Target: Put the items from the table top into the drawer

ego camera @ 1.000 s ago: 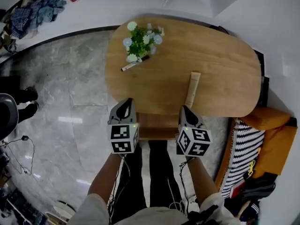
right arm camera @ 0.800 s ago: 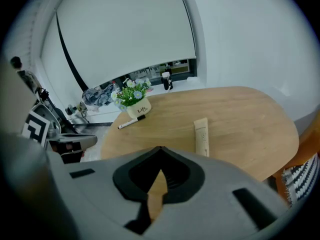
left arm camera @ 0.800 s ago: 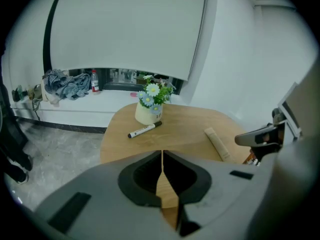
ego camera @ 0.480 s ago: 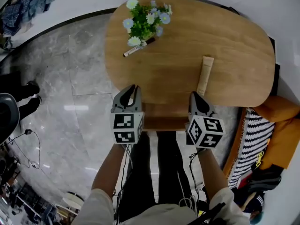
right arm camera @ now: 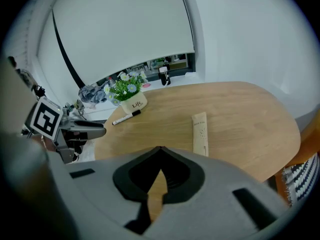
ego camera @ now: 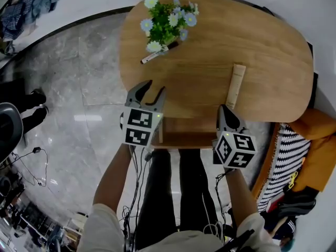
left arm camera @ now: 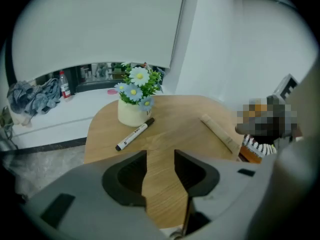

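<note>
On the oval wooden table (ego camera: 262, 46) stand a white pot of flowers (ego camera: 168, 20) and, beside it, a black-capped white marker (ego camera: 159, 52). A flat tan packet (ego camera: 236, 85) lies toward the right. My left gripper (ego camera: 150, 91) hovers at the table's near-left edge; its jaws are opening with nothing between them. My right gripper (ego camera: 224, 110) is shut and empty at the near edge, just below the packet. A wooden drawer (ego camera: 184, 133) shows under the table's edge between the two. In the left gripper view the marker (left arm camera: 135, 134) and packet (left arm camera: 220, 132) lie ahead of the left gripper (left arm camera: 160, 159).
A striped cushion (ego camera: 273, 161) and orange fabric (ego camera: 315, 140) sit to the right of my legs. Grey marble floor (ego camera: 63, 88) spreads left, with cables and someone's dark shoes (ego camera: 26, 114). Crumpled clothes (ego camera: 26, 7) lie on the white ledge at upper left.
The left gripper's jaws have gone from shut to apart, and it has rolled and dropped toward the table's edge. The right gripper has sunk a little and stays shut.
</note>
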Available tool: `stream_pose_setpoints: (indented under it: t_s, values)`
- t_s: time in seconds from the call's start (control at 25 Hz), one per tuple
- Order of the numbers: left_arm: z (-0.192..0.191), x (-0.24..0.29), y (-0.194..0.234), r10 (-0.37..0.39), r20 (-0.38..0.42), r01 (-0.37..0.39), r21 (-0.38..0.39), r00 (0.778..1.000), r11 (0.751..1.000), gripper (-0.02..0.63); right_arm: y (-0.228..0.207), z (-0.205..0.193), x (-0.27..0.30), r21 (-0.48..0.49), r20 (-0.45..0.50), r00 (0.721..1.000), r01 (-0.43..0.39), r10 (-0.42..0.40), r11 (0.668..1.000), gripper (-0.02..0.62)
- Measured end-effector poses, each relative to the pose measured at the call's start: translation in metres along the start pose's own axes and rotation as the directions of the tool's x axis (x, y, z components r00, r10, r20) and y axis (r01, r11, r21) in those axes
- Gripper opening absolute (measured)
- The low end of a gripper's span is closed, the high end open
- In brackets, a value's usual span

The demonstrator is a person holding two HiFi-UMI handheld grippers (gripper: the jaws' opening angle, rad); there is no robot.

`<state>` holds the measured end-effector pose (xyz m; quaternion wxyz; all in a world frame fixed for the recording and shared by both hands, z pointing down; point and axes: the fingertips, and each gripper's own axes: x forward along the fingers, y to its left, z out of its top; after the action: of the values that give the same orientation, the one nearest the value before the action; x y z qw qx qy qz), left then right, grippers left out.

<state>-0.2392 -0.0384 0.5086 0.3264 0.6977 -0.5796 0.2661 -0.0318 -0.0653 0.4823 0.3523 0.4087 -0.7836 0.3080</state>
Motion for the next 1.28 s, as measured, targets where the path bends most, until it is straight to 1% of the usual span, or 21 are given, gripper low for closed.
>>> stream_pose_setpoints:
  t_s: [0.12, 0.28, 0.4, 0.52, 0.68, 0.76, 0.84, 1.08, 1.2, 1.28]
  values:
    - [0.002, 0.012, 0.008, -0.028, -0.039, 0.032, 0.105, 0.999, 0.994, 0.175, -0.002, -0.002, 0.004, 0.0, -0.01, 1.0, 0.002, -0.002, 1.0, -0.008]
    - [0.004, 0.028, 0.026, -0.036, -0.105, 0.062, 0.262, 0.994, 0.963, 0.192, -0.005, -0.003, 0.01, 0.001, -0.021, 1.0, 0.002, -0.002, 1.0, -0.008]
    - [0.01, 0.039, 0.042, -0.027, -0.15, 0.074, 0.318, 0.988, 0.945, 0.192, -0.007, -0.002, 0.014, 0.0, -0.03, 1.0, 0.003, -0.003, 1.0, -0.008]
    - [0.017, 0.049, 0.053, -0.011, -0.169, 0.073, 0.364, 0.985, 0.928, 0.193, -0.009, -0.003, 0.017, 0.004, -0.039, 0.999, 0.004, -0.004, 1.0, -0.008]
    - [0.014, 0.066, 0.057, -0.017, -0.225, 0.114, 0.421, 0.974, 0.9, 0.193, -0.013, -0.008, 0.021, 0.014, -0.054, 0.999, 0.007, -0.006, 1.0, -0.008]
    - [0.013, 0.073, 0.057, -0.033, -0.251, 0.144, 0.437, 0.968, 0.888, 0.193, -0.016, -0.01, 0.023, 0.019, -0.063, 0.998, 0.009, -0.008, 1.0, -0.008]
    - [0.014, 0.079, 0.058, -0.052, -0.267, 0.169, 0.437, 0.962, 0.884, 0.193, -0.018, -0.012, 0.024, 0.022, -0.068, 0.998, 0.01, -0.008, 1.0, -0.008]
    - [0.013, 0.086, 0.06, -0.107, -0.3, 0.23, 0.412, 0.948, 0.881, 0.192, -0.02, -0.018, 0.026, 0.024, -0.08, 0.997, 0.0, 0.002, 1.0, -0.008]
    - [0.012, 0.086, 0.06, -0.117, -0.301, 0.235, 0.394, 0.946, 0.888, 0.19, -0.02, -0.023, 0.025, 0.022, -0.09, 0.996, -0.005, 0.007, 1.0, -0.008]
    - [0.012, 0.086, 0.059, -0.119, -0.302, 0.237, 0.393, 0.946, 0.888, 0.176, -0.019, -0.026, 0.025, 0.021, -0.096, 0.995, -0.01, 0.012, 1.0, -0.008]
